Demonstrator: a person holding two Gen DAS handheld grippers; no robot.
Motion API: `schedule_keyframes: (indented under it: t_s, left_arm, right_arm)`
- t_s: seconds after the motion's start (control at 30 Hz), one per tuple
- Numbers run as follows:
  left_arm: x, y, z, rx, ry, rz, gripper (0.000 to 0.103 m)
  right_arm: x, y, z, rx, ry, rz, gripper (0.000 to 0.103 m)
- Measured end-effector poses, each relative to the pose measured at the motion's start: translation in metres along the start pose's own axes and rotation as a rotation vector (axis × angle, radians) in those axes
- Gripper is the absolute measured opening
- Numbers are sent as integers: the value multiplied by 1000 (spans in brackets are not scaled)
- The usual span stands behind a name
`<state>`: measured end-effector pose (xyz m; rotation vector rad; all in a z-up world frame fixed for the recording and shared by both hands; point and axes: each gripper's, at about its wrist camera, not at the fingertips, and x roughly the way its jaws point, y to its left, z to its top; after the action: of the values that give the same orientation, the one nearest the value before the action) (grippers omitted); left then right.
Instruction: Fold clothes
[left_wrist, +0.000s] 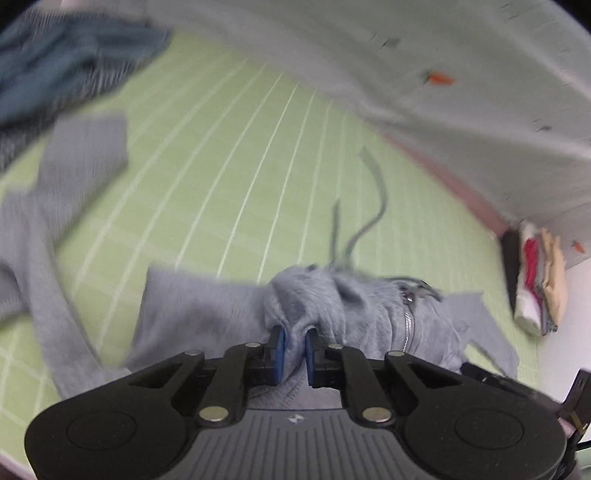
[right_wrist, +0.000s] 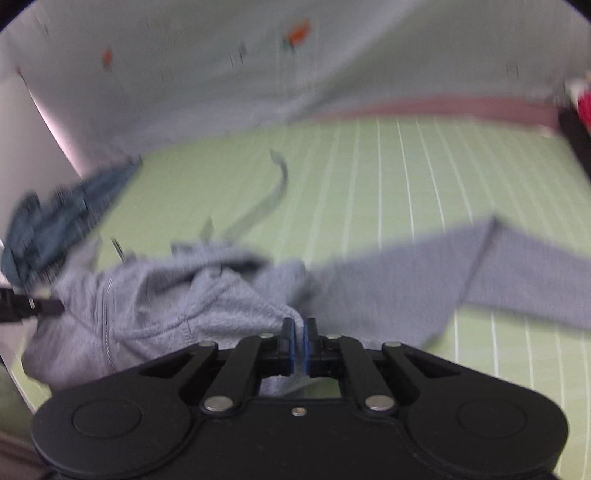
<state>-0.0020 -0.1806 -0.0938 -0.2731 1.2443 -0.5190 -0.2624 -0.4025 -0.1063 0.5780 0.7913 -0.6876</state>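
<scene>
You hold two grippers over a green mat (left_wrist: 229, 155) ruled with white lines. One grey zip hoodie (left_wrist: 207, 306) lies crumpled on it, bunched near both grippers, its cords trailing away across the mat.

Your left gripper (left_wrist: 295, 347) pinches a fold of the hoodie between its blue pads, jaws nearly closed on the cloth. Your right gripper (right_wrist: 299, 338) pinches another fold of the same hoodie (right_wrist: 155, 295), jaws pressed almost together with grey fabric between them. In the right view one sleeve (right_wrist: 461, 273) stretches away to the right, flat on the mat; in the left view the other sleeve (left_wrist: 62, 184) runs off to the left.

The step in hand looks like lifting the hoodie to spread it flat before folding. To do it well, keep both pinches firm, raise the two grippers together and draw them apart evenly, so the body hangs straight and the zip (left_wrist: 408, 317) stays centred. Watch that each pinch holds only one layer where you need one, and that the cords do not catch under the cloth.

Counted: one grey hoodie, two sleeves, two cords, one crumpled blue garment (left_wrist: 55, 62) at the far edge of the mat, and one stack of folded clothes (left_wrist: 539, 277) beside the mat; how many pieces it holds cannot be told.
</scene>
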Motion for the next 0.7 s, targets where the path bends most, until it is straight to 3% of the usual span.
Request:
schedule_keyframes:
  t_s: [0.1,0.17,0.33,0.43,0.53,0.6,0.7]
  left_arm:
    - [4,7,-7,-35,10,0,16]
    - [-3,3,-6,-21,-21,7,18]
    - [-23,-5,7,-21,-99,8,33]
    - [-40,-3,19,-62,-169,-18,39]
    - [-43,-2,38,-89,-231,-5,57]
    - [-29,0,52,-83,-210,22,61]
    - [10,5,67,-86,-107,46,61]
  right_arm:
    - [19,3,-30,3,87,-24,5]
    - [16,6,-29,12,79,-31,7]
    - [-3,-4,-2,54,1,-24,24]
    - [-8,-10,22,112,-65,-2,28]
    - [1,-8,48,133,-101,13,32]
    - [18,-2,65,125,-96,9,34]
    - [51,8,82,128,-51,27,40]
